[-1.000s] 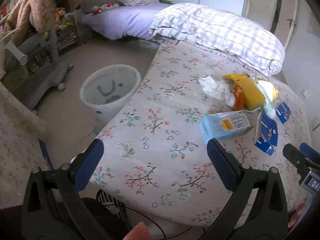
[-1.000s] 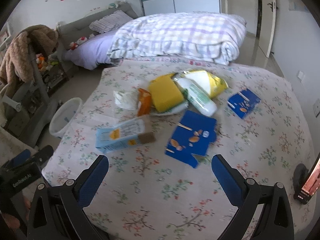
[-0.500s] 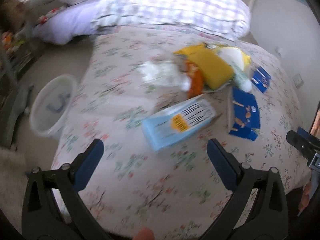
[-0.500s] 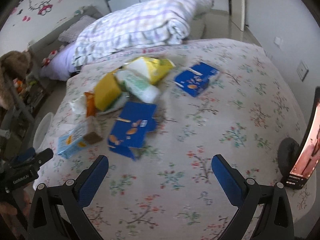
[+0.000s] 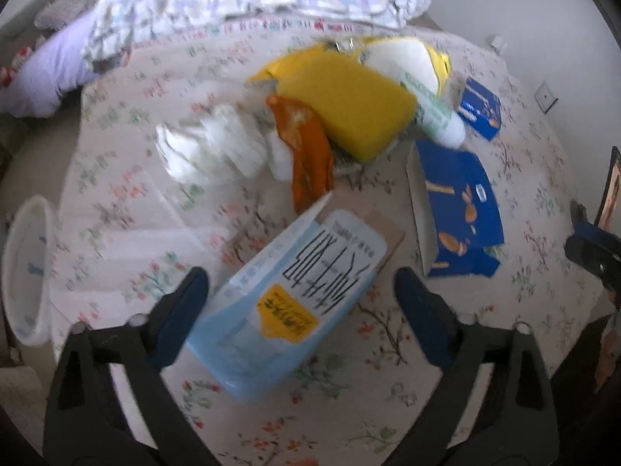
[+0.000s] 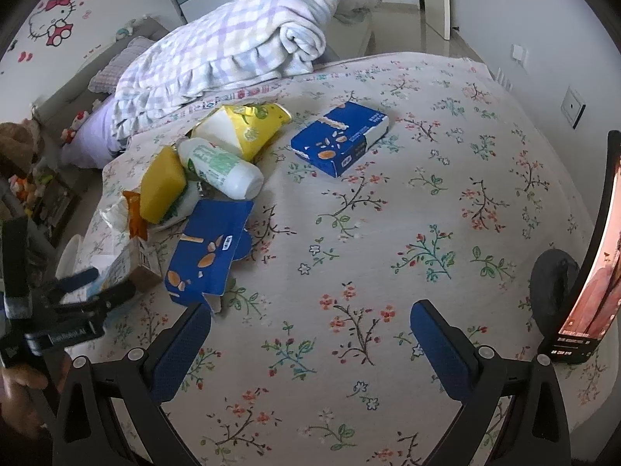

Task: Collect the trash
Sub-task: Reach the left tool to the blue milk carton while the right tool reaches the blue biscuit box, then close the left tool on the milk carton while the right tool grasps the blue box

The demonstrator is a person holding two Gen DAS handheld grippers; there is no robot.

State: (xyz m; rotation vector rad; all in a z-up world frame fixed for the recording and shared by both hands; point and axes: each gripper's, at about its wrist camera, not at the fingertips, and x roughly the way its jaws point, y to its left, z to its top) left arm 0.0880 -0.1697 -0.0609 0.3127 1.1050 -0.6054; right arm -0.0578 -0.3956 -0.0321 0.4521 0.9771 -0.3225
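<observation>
Left wrist view: left gripper [image 5: 300,297], jaws closing around but not yet gripping a pale blue carton [image 5: 295,299] on the bed [image 5: 388,407], readying its pickup; right gripper [image 6: 310,334] hangs open, empty.

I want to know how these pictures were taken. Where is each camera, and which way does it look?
Left wrist: sits on the left gripper, looking steeply down at the light blue carton between its closing jaws; only the gripper shows.
Right wrist: sits on the open right gripper, looking down across the flowered bedspread; a hand holds the left gripper at the left edge.
Both see the carton, flattened blue box, yellow sponge.
</observation>
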